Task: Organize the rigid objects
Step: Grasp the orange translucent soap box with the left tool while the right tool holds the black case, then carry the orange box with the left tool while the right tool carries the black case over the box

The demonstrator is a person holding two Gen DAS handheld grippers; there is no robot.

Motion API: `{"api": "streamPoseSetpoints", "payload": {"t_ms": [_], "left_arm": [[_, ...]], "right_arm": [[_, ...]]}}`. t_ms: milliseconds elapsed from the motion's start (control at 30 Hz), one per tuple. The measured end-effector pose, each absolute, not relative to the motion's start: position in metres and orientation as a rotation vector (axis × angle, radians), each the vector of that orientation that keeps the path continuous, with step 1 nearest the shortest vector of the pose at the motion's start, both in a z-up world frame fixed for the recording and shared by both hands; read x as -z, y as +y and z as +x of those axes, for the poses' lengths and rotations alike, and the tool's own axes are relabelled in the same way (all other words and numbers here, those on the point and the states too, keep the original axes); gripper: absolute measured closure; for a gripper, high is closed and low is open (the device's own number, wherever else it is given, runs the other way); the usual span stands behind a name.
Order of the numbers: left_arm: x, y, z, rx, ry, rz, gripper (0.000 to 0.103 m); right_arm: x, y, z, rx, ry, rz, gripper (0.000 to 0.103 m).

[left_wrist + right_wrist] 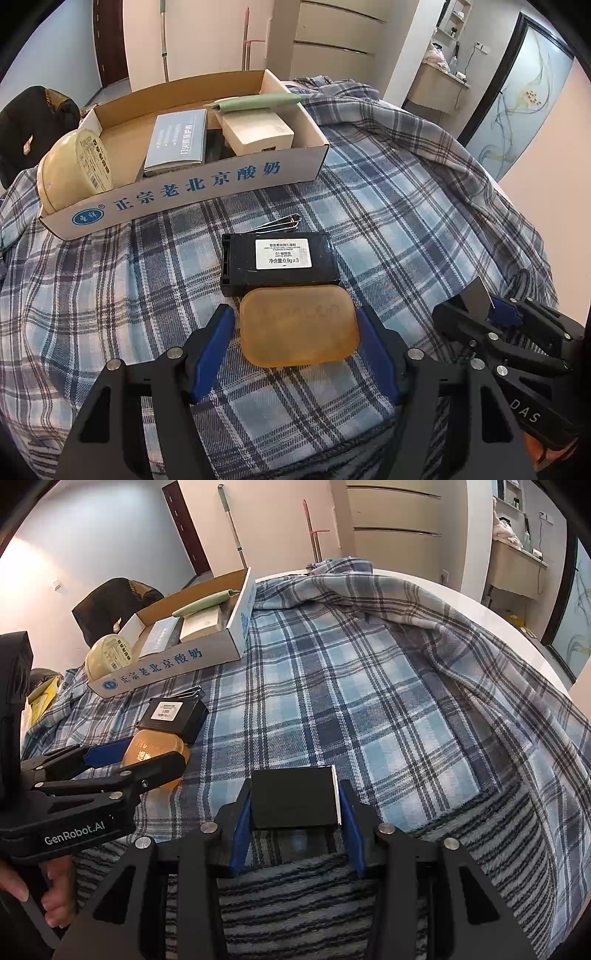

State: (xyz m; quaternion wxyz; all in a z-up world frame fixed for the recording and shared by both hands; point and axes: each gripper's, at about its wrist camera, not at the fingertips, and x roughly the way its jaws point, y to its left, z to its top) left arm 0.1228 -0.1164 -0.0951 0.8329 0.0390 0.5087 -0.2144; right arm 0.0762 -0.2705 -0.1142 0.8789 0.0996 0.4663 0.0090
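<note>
A: Left wrist view, lower centre. What has the left gripper (297,325) got?

B: Its 2 blue fingers (212,341) flank the amber soap bar (298,325), which lies on the plaid cloth (406,229). The jaws stand about as wide as the bar; whether they already press it I cannot tell. To do this well, I judge, close squarely on the short ends and lift straight, since the bar touches the black labelled box (280,260) just above it in the frame.

A: And lower right?

B: The right gripper (295,801) is closed on a flat black box (295,797) with a silver edge, held clear of the cloth.

A: The container?

B: The cardboard tray (207,184), upper left. Left to right it holds 1 round cream tin (74,170) leaning at the end, 1 grey-blue carton (177,142), 1 cream box (258,133), and a green pouch (258,101) lying across it. Metal clips (280,224) lie between tray and labelled box.
</note>
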Motion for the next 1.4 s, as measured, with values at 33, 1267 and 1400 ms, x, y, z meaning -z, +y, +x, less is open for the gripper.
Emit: {"api": "streamPoseSetpoints", "payload": {"t_ms": [33, 1267, 1400], "left_arm": [[0.095, -0.117, 0.122, 0.454, 1.077, 0.084, 0.033], [-0.055, -0.028, 0.115, 0.279, 0.612, 0.049, 0.038], [-0.09, -0.019, 0.138, 0.269, 0.555, -0.01, 0.038]], "right_arm": [[0.114, -0.27, 0.076, -0.02, 0.972, 0.208, 0.061], [0.034, -0.253, 0.086, 0.006, 0.804, 0.066, 0.061], [-0.013, -0.243, 0.103, -0.028, 0.696, 0.054, 0.061]]}}
